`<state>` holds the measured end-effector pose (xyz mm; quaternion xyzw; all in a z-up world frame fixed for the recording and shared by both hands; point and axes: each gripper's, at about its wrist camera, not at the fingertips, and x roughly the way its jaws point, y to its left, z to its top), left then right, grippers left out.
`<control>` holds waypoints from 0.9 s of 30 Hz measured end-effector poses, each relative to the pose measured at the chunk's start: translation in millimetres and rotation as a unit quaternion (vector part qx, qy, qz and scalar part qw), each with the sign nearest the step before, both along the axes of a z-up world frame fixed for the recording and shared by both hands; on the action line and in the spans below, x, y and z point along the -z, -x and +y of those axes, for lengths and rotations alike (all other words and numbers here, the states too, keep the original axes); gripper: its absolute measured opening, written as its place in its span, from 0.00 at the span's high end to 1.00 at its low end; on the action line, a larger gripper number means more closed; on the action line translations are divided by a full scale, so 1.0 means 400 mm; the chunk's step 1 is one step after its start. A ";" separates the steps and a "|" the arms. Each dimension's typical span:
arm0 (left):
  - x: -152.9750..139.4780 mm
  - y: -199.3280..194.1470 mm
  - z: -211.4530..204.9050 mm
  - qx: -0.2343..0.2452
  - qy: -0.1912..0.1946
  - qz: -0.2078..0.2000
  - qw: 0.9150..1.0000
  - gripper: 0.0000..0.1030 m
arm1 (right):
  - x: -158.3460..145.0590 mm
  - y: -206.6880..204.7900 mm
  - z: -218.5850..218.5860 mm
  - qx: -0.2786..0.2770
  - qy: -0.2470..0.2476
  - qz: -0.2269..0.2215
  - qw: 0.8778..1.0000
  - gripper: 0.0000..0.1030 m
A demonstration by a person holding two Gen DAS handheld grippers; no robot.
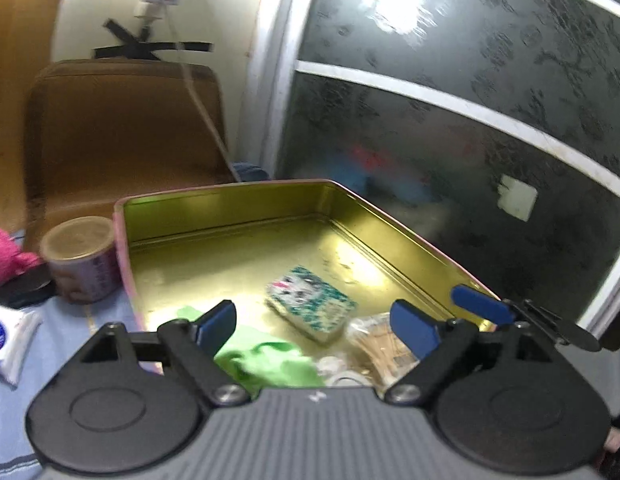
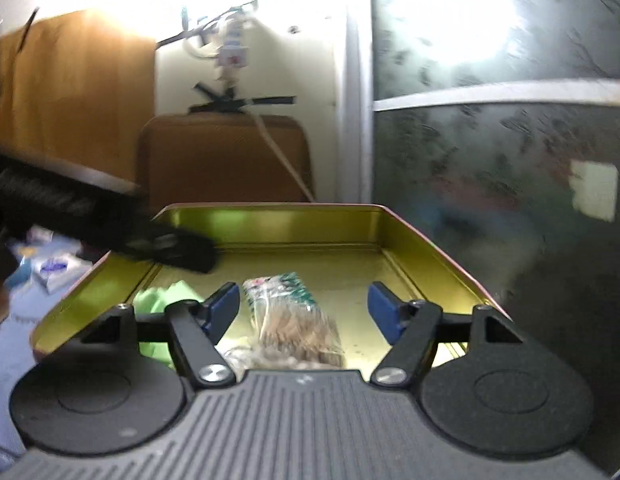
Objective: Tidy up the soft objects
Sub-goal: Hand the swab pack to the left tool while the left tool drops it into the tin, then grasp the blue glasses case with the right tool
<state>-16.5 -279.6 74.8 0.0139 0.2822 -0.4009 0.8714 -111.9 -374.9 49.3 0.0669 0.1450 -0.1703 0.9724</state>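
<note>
**Two open grippers over a tin of soft items**

Left gripper (image 1: 316, 322) and right gripper (image 2: 302, 306) hover with jaws wide apart, holding nothing. In the gold tin (image 1: 230, 204) lie a green cloth (image 1: 266, 360), a patterned sponge (image 1: 310, 304) and a clear packet (image 2: 298, 328). Likely risk: the crowded grippers collide or knock the tin. No writing is legible; the can (image 1: 80, 258) label is blurred.

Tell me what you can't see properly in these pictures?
- Green cloth: left wrist view, its near part is hidden behind the left gripper.
- Clear bag of sticks: right wrist view, near end hidden behind the right gripper.
- Can: left view, label too blurred to read.
- White packet: left view, cut off by the left edge.
- Behind the glass door: only blurred colours.
</note>
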 end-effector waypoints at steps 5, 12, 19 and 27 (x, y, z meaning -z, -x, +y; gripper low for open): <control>-0.003 -0.011 0.164 -0.066 0.021 -0.018 0.997 0.11 | -0.025 0.027 0.029 -0.032 -0.026 -0.036 0.999 0.30; 0.066 -0.074 0.479 -0.213 0.031 0.015 0.976 0.11 | -0.072 -0.045 0.190 -0.182 -0.045 -0.022 0.982 0.31; 0.136 -0.122 0.774 -0.384 0.052 0.040 0.921 0.11 | -0.091 -0.173 0.395 -0.318 -0.067 0.033 0.945 0.31; 0.155 -0.098 0.864 -0.426 0.108 0.022 0.898 0.08 | -0.021 -0.477 0.627 -0.349 -0.006 0.094 0.933 0.13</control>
